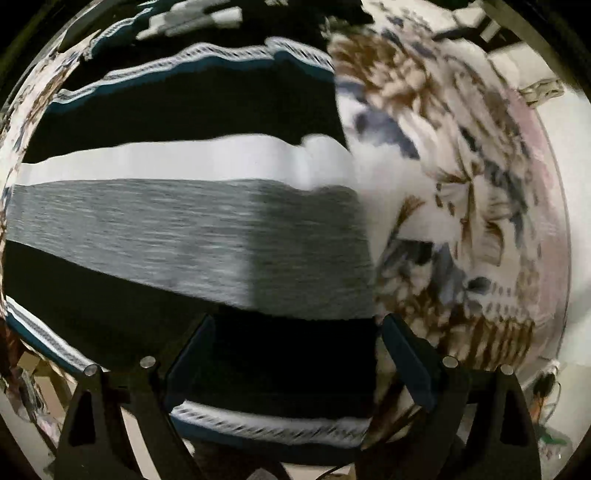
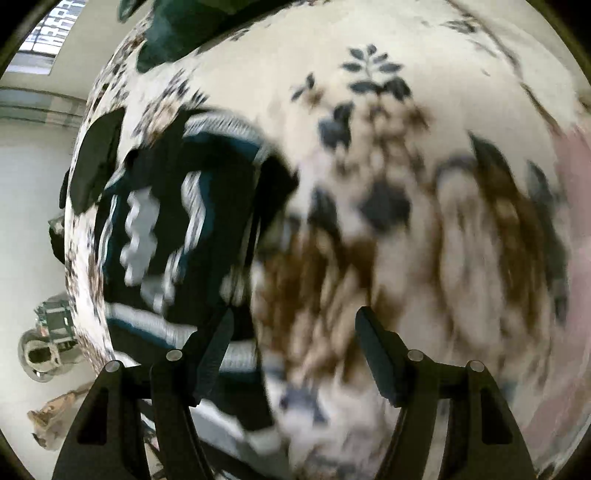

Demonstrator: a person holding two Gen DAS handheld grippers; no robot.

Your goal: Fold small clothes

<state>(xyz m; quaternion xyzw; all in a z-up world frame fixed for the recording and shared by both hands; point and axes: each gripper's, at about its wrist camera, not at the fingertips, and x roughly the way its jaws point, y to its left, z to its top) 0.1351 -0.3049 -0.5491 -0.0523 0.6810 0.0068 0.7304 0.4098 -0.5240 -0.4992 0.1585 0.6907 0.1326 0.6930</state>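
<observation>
A striped garment [image 1: 184, 229] with black, white and grey bands and teal-and-white trim lies flat on a floral cloth [image 1: 461, 184] and fills the left wrist view. My left gripper [image 1: 295, 332] hovers straight above its lower black band, jaws wide apart with nothing between them. In the right wrist view the same garment [image 2: 177, 229] lies at the left, blurred. My right gripper [image 2: 295, 325] is open over the floral cloth [image 2: 406, 221], just right of the garment's edge, and holds nothing.
The floral cloth covers a rounded table whose edge [image 1: 554, 206] shows at the right. A second dark garment [image 2: 177, 33] lies at the far side. A metal pot [image 2: 40, 354] and clutter stand on the pale floor [image 2: 29, 184] at the left.
</observation>
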